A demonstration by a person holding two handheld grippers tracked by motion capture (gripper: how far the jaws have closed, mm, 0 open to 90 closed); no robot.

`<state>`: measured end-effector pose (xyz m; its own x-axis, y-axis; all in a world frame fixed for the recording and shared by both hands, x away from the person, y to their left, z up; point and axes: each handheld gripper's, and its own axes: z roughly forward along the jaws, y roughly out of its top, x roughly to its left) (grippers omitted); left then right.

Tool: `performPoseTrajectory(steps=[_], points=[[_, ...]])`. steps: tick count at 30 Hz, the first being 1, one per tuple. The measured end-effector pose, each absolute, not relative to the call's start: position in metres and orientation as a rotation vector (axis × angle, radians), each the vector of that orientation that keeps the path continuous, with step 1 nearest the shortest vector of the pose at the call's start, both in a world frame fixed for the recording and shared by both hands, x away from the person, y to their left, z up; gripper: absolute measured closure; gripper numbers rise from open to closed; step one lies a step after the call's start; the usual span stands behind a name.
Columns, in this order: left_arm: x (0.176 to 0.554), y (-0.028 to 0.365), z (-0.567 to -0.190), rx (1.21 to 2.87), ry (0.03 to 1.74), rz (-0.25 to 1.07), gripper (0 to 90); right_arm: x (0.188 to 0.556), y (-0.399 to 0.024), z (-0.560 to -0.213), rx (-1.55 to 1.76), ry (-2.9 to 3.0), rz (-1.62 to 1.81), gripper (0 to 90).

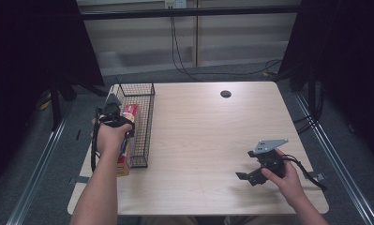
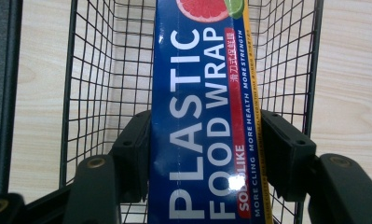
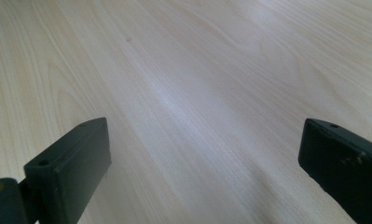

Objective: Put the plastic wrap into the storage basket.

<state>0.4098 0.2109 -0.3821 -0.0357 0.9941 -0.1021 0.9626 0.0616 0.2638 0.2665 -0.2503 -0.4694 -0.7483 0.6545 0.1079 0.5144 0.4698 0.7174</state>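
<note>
At the table's left edge, the left gripper [image 1: 113, 108] clamps a long blue box [image 2: 204, 121] of plastic food wrap, one jaw pressed to each long side, holding it lengthwise over a black wire basket [image 1: 145, 123]. From above the box [image 1: 127, 136] runs from near the basket's middle back past its near end towards the table's near-left corner, under the left hand [image 1: 110, 137]. Near the front right, the right gripper [image 1: 248, 176] hangs just over bare wood in the right hand [image 1: 284, 176], jaws spread wide with nothing between them; its grey plate [image 1: 269, 145] sits on top and a cable trails right.

Pale wood makes up the table [image 1: 208, 136], with a dark round grommet [image 1: 226, 93] near its far edge. Beyond it lie grey floor, a pale wall with cables [image 1: 177, 56] hanging down, and black curtains on both sides.

Only the left gripper view lets the box's white lettering and the grapefruit picture at its far end be read. Wood grain between the open jaws is clear in the right gripper view [image 3: 200, 177]
</note>
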Motion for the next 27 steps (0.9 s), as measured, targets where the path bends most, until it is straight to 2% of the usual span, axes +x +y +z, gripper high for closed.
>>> performPoseTrajectory(steps=[4,10,23,27], points=[[0.409,0.212,-0.381,1.954,2.081,0.184,39.6,0.267,-0.25,-0.469,1.022,2.527,1.138,2.2],[0.409,0.217,-0.375,1.913,2.058,0.191,32.1,0.266,-0.249,-0.469,1.021,2.529,1.137,2.2],[0.408,0.215,-0.364,1.951,1.956,0.159,18.7,0.267,-0.249,-0.468,1.01,2.531,1.142,2.2],[0.407,0.213,-0.359,1.941,1.929,0.15,18.6,0.266,-0.249,-0.468,1.008,2.536,1.142,2.2]])
